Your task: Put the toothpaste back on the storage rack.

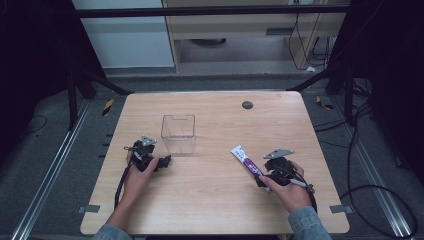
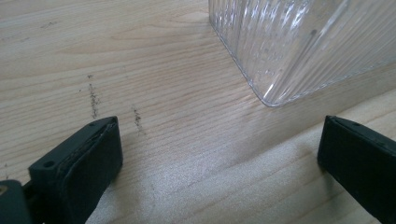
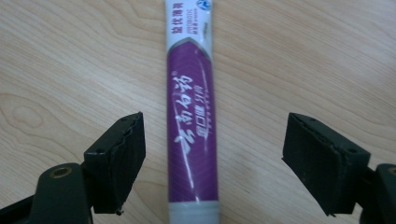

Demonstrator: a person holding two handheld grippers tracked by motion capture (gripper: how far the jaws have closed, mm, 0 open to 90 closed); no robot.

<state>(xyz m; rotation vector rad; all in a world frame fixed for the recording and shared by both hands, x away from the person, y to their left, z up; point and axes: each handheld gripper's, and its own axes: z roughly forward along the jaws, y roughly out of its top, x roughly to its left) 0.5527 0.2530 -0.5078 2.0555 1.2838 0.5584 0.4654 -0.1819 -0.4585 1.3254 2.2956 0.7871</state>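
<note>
Clear box (image 2: 299, 42): in the left gripper view, cut off by the top and right edges; one lower corner visible.
Tube (image 3: 192, 116): in the right gripper view, both ends ran past the top and bottom edges; in the high view, near end hidden behind the right gripper (image 1: 263, 178), print too small to read.
Person's forearms: cut off by the high view's bottom edge.
Dark round spot (image 1: 247, 105) on the table (image 1: 210, 200): too small to identify.

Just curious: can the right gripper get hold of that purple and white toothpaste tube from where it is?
Probably yes: the purple and white toothpaste tube lies between the right gripper's open jaws, untouched by either pad, with nothing in the way.
</note>
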